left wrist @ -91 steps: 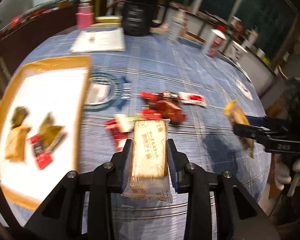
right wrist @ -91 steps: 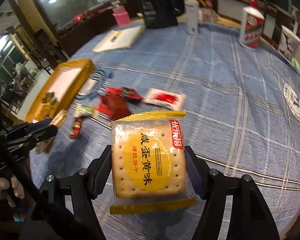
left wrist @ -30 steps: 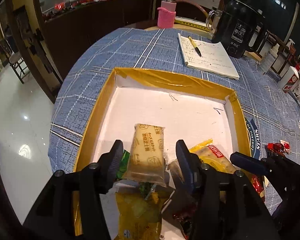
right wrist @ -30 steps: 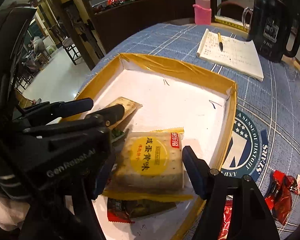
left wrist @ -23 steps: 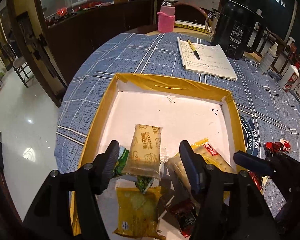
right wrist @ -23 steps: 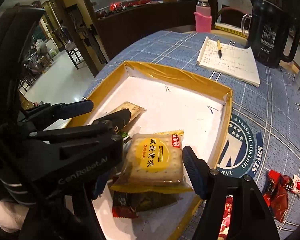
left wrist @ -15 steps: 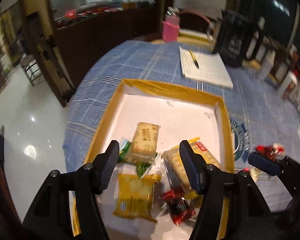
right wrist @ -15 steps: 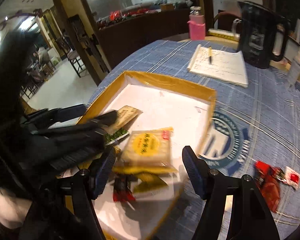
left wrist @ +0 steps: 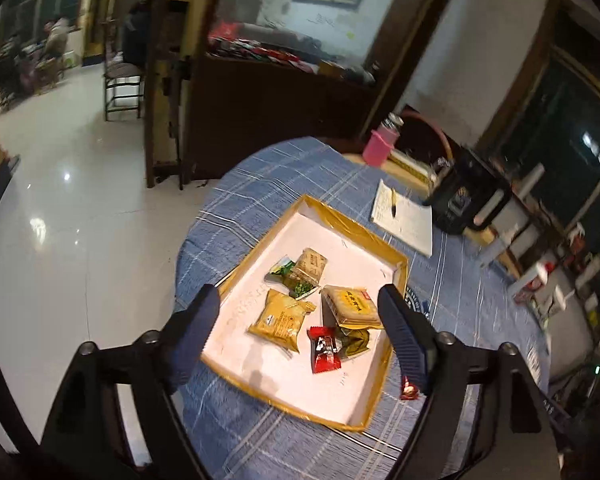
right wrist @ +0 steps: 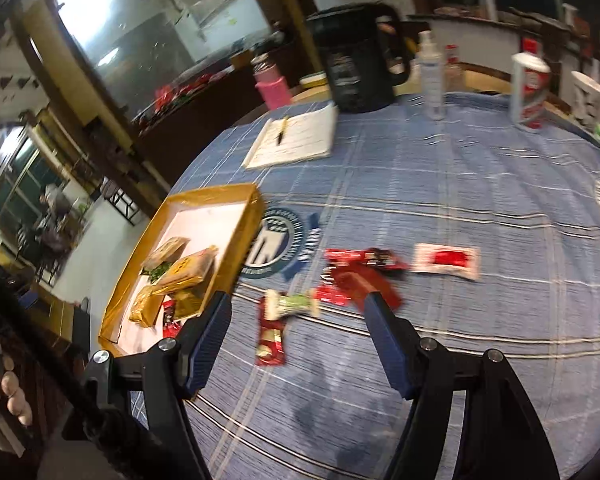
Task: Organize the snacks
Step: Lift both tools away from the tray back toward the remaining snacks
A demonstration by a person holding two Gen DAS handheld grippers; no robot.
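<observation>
**Inspector:** Where do the snacks lie?

**Assistant:** Part of them sit in the tray [left wrist: 384,249], a shallow box with yellow-taped walls and a white floor, on the blue checked tablecloth [right wrist: 460,184]. Inside it are a square cracker pack [left wrist: 352,306], a tan biscuit pack [left wrist: 311,265] resting on a green-printed wrapper [left wrist: 290,280], a yellow pack [left wrist: 280,318] and a red candy [left wrist: 324,350]. The rest lie loose on the cloth beside the tray: a cluster of red wrappers [right wrist: 356,276], a white-and-red sachet [right wrist: 446,261] and a green-and-white bar [right wrist: 294,305] across a red packet [right wrist: 270,340].

**Inspector:** The left gripper [left wrist: 296,334]?

**Assistant:** It hangs above the tray. Its jaws have just been widening and stand far apart, with nothing held between them.

**Inspector:** The right gripper [right wrist: 296,330]?

**Assistant:** It is over the loose snacks, jaws parted and empty.

**Inspector:** Surroundings?

**Assistant:** Beyond the tray lie a notebook [right wrist: 296,138] with a pen [right wrist: 281,130], a black kettle [right wrist: 356,64] and a pink bottle [right wrist: 272,84].
</observation>
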